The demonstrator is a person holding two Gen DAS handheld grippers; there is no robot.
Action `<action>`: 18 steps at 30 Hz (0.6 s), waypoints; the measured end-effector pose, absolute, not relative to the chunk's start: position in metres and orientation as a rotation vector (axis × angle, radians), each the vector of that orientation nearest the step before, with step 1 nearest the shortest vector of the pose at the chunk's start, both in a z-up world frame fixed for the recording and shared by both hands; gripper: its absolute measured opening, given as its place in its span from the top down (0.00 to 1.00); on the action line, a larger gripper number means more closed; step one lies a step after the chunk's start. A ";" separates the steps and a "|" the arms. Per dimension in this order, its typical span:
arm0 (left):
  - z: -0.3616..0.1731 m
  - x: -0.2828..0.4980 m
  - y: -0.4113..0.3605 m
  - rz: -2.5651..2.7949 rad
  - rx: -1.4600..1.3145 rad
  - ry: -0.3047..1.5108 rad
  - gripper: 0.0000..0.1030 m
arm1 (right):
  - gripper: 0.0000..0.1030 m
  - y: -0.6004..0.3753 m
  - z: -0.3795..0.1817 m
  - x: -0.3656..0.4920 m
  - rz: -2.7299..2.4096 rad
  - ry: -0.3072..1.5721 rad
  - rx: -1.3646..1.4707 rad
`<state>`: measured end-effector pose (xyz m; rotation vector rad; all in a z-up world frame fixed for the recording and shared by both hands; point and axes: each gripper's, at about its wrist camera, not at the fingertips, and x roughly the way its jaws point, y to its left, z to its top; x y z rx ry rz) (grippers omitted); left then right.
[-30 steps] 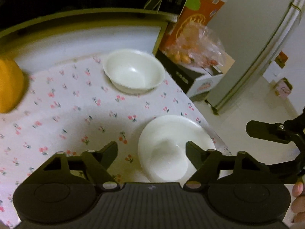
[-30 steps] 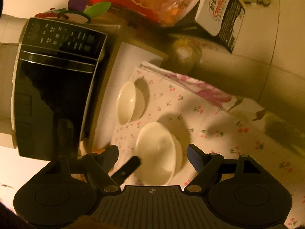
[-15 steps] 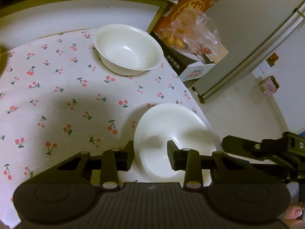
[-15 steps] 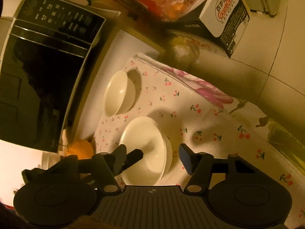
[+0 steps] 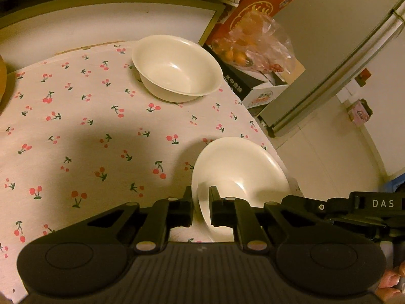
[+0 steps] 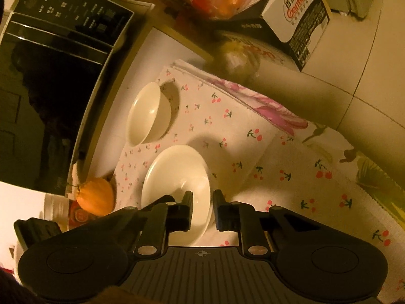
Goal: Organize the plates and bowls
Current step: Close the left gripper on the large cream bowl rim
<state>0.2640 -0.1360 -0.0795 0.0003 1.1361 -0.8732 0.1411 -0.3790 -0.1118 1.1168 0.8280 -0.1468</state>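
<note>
On plate [image 5: 243,169] rim, both grippers downtilted

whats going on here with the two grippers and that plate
A person is tidying dishes with a handheld gripper in each hand. Both the left gripper and the right gripper have just been closing and now pinch opposite rims of the same white plate, near the edge of the cherry-print tablecloth. The plate looks not yet lifted. A white bowl sits apart, farther back, untouched.
</note>
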 end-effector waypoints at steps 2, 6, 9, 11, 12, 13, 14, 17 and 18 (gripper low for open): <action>-0.078 0.264 -0.135 -0.872 -0.007 1.129 0.89 | 0.84 -0.379 -0.110 0.141 -0.142 0.822 1.121; -0.074 0.265 -0.133 -0.865 -0.018 1.116 0.89 | 0.84 -0.378 -0.107 0.141 -0.130 0.813 1.134; -0.071 0.264 -0.133 -0.861 -0.022 1.109 0.89 | 0.84 -0.378 -0.104 0.140 -0.125 0.808 1.136; -0.068 0.262 -0.133 -0.858 -0.024 1.102 0.89 | 0.84 -0.378 -0.102 0.139 -0.121 0.803 1.139; -0.067 0.261 -0.132 -0.855 -0.024 1.099 0.89 | 0.84 -0.379 -0.100 0.139 -0.118 0.800 1.142; -0.064 0.260 -0.131 -0.852 -0.026 1.096 0.89 | 0.84 -0.379 -0.099 0.138 -0.115 0.797 1.144; -0.063 0.259 -0.130 -0.849 -0.029 1.094 0.89 | 0.84 -0.380 -0.098 0.138 -0.112 0.794 1.148; -0.057 0.255 -0.126 -0.838 -0.043 1.088 0.89 | 0.84 -0.380 -0.092 0.134 -0.098 0.786 1.164; -0.054 0.253 -0.124 -0.835 -0.050 1.085 0.89 | 0.84 -0.380 -0.090 0.133 -0.091 0.783 1.165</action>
